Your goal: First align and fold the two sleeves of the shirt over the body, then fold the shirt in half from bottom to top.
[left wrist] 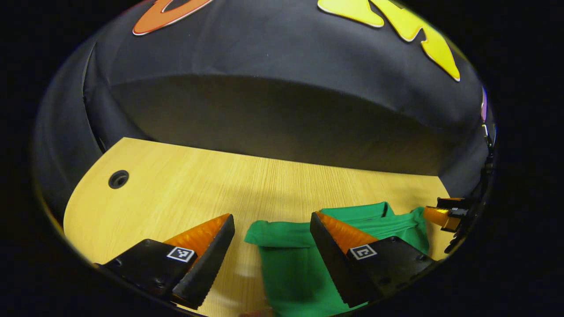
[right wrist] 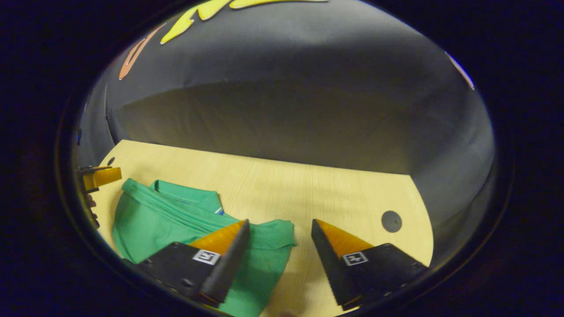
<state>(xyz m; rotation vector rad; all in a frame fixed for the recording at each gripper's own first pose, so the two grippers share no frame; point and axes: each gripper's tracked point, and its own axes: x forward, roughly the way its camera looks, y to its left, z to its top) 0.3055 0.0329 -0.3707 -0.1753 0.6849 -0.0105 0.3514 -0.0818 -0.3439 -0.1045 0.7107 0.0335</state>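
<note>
Your left gripper hangs over the wooden table with its two fingers spread wide apart, and nothing is between them except the left shoulder part of the green shirt lying flat below. In the left gripper view the shirt lies toward the near edge of the table, its short sleeve sticking out to the left just under the gap of your fingers, and the collar is toward the far edge. At the right edge of this view you can see the tip of your right gripper, just beside the shirt's other shoulder; it is too small there to say if it touches the cloth. In the right gripper view your right gripper is also open wide, holding nothing, and its left finger stands over the right sleeve of the shirt, while the right finger is over bare table. The body of the shirt spreads to the left from there, with the collar folded toward the far edge. A round cable hole is near the right corner of the table, and another hole is near the left corner, both well apart from the shirt.
</note>
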